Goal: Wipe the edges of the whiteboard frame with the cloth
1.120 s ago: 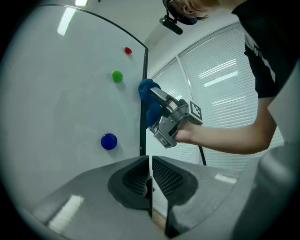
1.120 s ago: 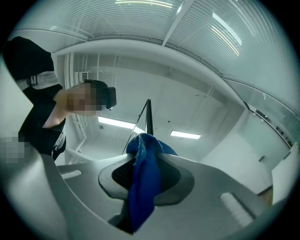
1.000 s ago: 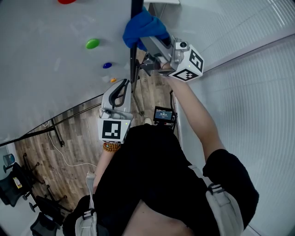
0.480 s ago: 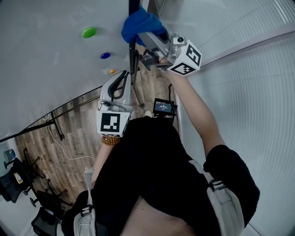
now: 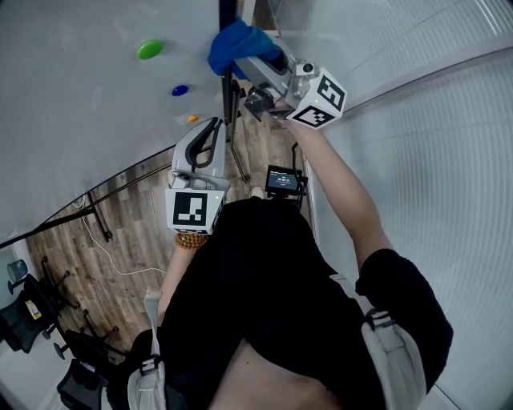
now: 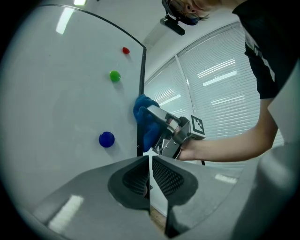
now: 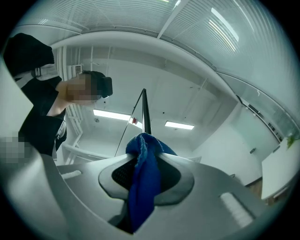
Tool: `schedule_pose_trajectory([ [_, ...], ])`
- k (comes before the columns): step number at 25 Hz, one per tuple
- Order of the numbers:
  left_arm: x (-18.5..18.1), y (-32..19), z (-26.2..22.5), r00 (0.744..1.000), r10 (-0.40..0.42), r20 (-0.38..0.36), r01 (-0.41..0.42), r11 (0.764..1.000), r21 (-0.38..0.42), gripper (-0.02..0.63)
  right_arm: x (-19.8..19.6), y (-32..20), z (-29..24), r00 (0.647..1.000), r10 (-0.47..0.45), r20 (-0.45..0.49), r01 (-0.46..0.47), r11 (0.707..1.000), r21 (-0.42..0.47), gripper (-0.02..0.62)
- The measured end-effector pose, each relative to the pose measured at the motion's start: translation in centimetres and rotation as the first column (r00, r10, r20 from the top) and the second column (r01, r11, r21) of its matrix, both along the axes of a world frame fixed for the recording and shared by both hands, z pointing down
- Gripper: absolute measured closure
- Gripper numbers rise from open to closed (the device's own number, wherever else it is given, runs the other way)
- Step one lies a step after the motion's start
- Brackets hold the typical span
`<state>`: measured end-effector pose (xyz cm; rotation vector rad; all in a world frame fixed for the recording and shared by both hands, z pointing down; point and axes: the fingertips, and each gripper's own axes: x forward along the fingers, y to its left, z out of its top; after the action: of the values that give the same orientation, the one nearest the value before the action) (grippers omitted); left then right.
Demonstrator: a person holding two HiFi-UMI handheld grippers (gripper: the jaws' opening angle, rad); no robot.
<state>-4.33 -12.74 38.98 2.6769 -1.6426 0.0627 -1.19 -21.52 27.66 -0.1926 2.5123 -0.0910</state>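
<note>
The cloth (image 5: 238,44) is blue, the whiteboard frame (image 5: 228,10) black, 1 magnet (image 5: 149,50) green.

White slatted blinds (image 5: 449,144) flank a wood-plank floor (image 5: 136,228) where black office chairs (image 5: 20,316) stand.

In a slanting line, well apart: green magnet (image 5: 149,50), blue magnet (image 5: 180,90), small orange magnet (image 5: 192,118). Below, wood-plank floor (image 5: 132,232) with a white cable (image 5: 108,260) looping across it. At lower left, black office chairs (image 5: 24,316). Near the floor's right edge, a small lit screen (image 5: 283,179) on a dark stand. Along the right, slatted blinds (image 5: 433,160).
</note>
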Motion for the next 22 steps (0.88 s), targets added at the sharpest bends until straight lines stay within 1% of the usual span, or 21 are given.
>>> schedule_pose_trajectory([
  [11,0.3,0.2,-1.2,1.0,0.003,-0.008,-0.003,1.0,-0.001,0.494,0.1,-0.4,1.6,0.999,0.034,-0.036,-0.035,0.998,-0.048,0.496],
  [17,-0.3,0.3,0.8,1.0,0.005,-0.008,-0.005,1.0,-0.009,0.494,-0.6,-0.7,5.4,0.996,0.051,-0.068,-0.056,0.996,-0.071,0.495],
  [22,-0.3,0.8,1.2,1.0,0.015,-0.003,-0.015,1.0,-0.009,0.494,-0.8,-0.5,7.3,0.989,0.09,-0.118,-0.1,0.992,-0.082,0.495],
])
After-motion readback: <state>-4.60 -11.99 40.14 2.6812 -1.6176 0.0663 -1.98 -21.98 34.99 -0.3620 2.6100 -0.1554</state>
